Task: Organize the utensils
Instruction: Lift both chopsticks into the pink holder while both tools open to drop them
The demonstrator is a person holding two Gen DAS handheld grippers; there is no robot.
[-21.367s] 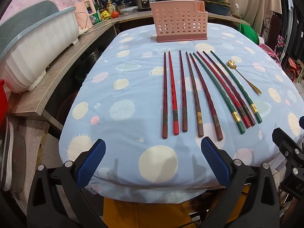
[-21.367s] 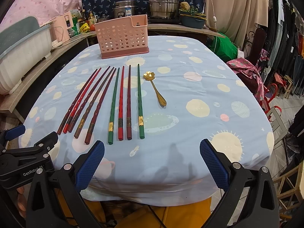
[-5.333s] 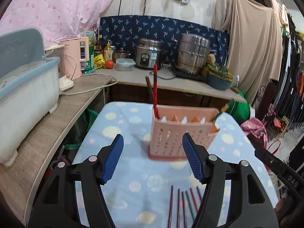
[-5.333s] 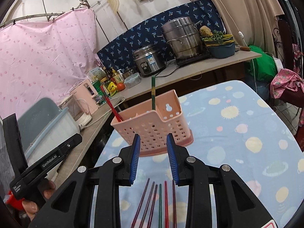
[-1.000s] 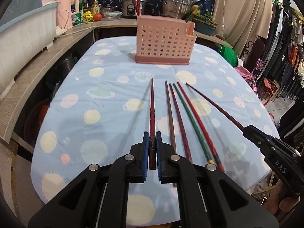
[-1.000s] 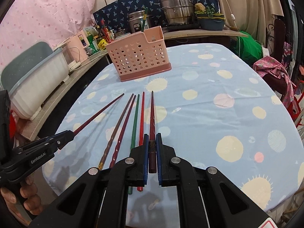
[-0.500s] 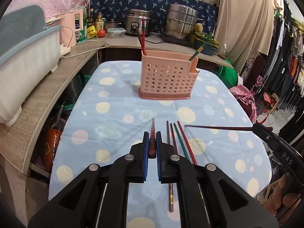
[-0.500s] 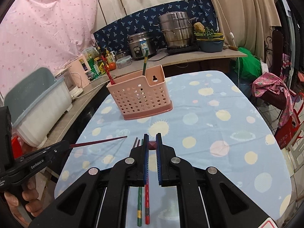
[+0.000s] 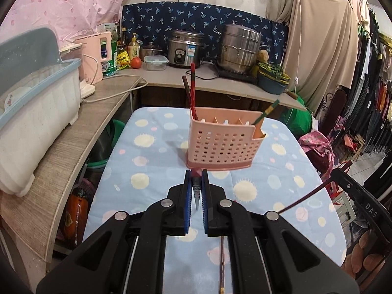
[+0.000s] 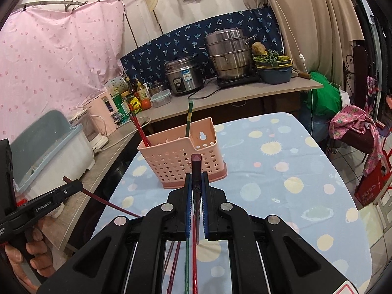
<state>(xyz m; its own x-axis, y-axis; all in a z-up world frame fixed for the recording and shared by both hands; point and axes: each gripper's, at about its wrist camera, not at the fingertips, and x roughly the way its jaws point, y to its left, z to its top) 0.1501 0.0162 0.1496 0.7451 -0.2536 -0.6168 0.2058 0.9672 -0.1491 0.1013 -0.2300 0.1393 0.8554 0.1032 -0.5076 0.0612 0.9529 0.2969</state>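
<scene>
My left gripper (image 9: 196, 180) is shut on a dark red chopstick (image 9: 196, 191), held above the blue spotted tablecloth (image 9: 152, 156) just short of the pink slotted basket (image 9: 221, 144). In the basket a red and a brown chopstick (image 9: 192, 90) stand at the left end and a green one (image 9: 265, 111) at the right. My right gripper (image 10: 196, 182) is shut on another dark red chopstick (image 10: 196, 166), its end pointing at the basket (image 10: 171, 158). Green (image 10: 187, 264), red (image 10: 194, 262) and maroon (image 10: 174, 267) chopsticks lie on the cloth below it.
A wooden counter (image 9: 80, 122) runs along the left and back, bearing a white dish rack (image 9: 31, 112), a pink kettle (image 9: 95, 56), a rice cooker (image 9: 185, 51) and a steel steamer (image 9: 238, 47). A chair with pink cloth (image 10: 355, 129) stands at the right.
Both grippers have risen and drawn nearer the basket, each carrying its chopstick off the cloth. The remaining chopsticks now lie below and behind the fingers.
</scene>
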